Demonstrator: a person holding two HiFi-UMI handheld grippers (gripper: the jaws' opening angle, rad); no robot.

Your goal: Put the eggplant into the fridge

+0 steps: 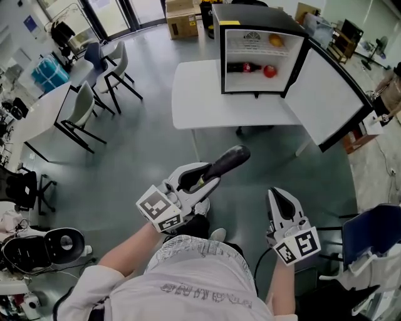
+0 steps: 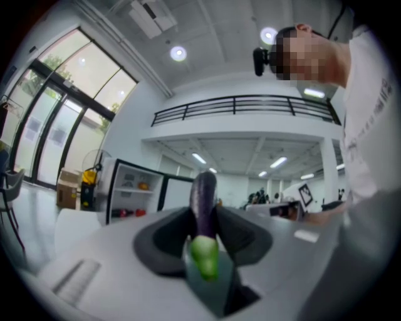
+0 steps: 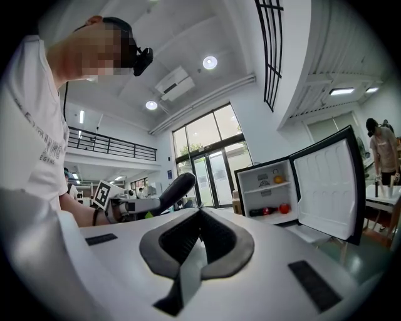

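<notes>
Your left claw [image 1: 205, 174] is clamped on the eggplant [image 1: 227, 160] at its green stem end, and the dark body juts toward the fridge [image 1: 250, 17]. Your right claw [image 1: 276, 195], just to its right, has its jaws together with nothing between them. Grey floor [image 1: 144, 144] lies between both and the white surface [image 1: 194, 94] that carries the fridge. Its door [image 1: 326, 100] hangs open to the right. The lower shelf holds a bottle [image 1: 241, 67] and a red fruit [image 1: 270, 71], the upper an orange fruit [image 1: 276, 41]. Two chairs [image 1: 84, 103] stand far left.
</notes>
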